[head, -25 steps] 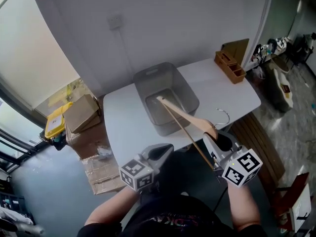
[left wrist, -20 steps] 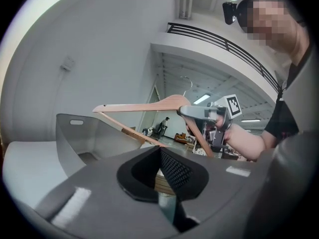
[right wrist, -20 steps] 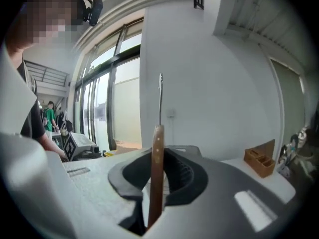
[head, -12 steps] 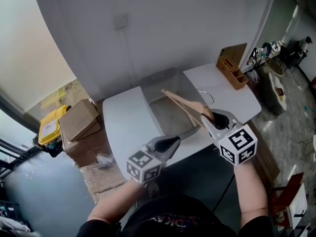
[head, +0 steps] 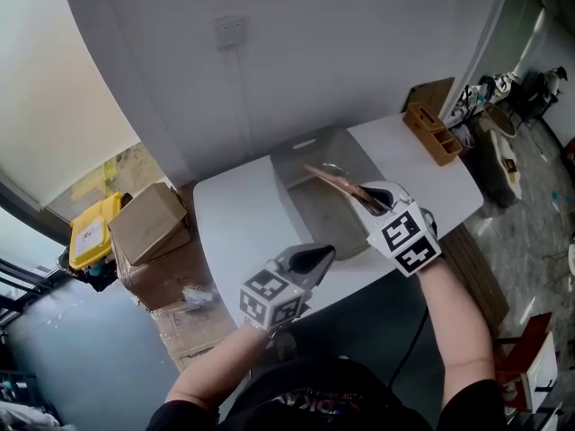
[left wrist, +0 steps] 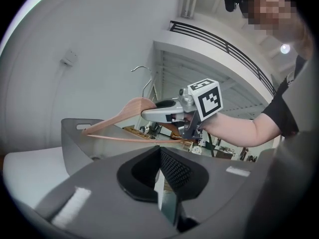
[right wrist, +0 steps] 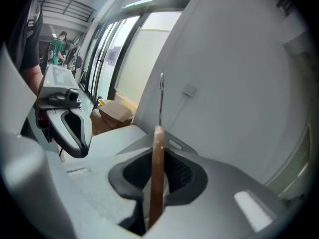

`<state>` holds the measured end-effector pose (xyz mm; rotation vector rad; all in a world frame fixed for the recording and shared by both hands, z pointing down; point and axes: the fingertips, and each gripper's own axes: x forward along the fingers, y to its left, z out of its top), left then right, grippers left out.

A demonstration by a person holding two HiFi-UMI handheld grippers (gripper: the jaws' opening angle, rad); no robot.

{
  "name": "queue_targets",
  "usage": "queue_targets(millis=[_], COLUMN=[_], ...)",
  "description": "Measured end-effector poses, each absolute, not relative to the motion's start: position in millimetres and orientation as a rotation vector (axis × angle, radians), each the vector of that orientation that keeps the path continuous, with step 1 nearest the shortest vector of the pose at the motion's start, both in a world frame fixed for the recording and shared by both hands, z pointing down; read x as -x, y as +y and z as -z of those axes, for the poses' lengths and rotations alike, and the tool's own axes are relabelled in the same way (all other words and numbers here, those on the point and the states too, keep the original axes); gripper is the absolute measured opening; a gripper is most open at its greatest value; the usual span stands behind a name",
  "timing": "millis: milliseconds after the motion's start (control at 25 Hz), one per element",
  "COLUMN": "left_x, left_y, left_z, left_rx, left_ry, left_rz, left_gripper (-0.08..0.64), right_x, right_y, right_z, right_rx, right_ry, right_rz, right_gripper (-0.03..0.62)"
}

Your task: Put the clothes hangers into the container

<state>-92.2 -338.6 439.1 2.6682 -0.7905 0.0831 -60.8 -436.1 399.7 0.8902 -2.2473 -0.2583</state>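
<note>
Holds the clothes hanger (right wrist: 158,138) clamped between the jaws of the right gripper (right wrist: 157,166), both pads pressed against the wood. Presents the hanger edge-on as a narrow brown strip, upright, with its metal hook (right wrist: 161,96) rising straight above. Shows the grey container (right wrist: 142,141) directly behind the hanger, handle slot in its rim, standing on the white table (right wrist: 107,136). Places the left gripper (right wrist: 75,131) at the left, well apart. Includes a cardboard box (right wrist: 118,111) beyond the table and a wall socket (right wrist: 189,89) on the pale wall.

brown hanger (head: 334,181), grey container (head: 301,151)
</note>
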Motion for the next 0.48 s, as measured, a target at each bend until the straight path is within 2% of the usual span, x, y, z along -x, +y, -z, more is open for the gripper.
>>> queue_targets(millis=[480], left_x=[148], left_y=[-362], left_z=[-471], left_rx=[-2.612], left_ry=[-0.832], left_rz=[-0.143], left_gripper=[0.001], right_x=[126], right_y=[-494], right_z=[-475], right_rx=[-0.742], right_ry=[-2.082], right_rz=[0.321], right_gripper=[0.058])
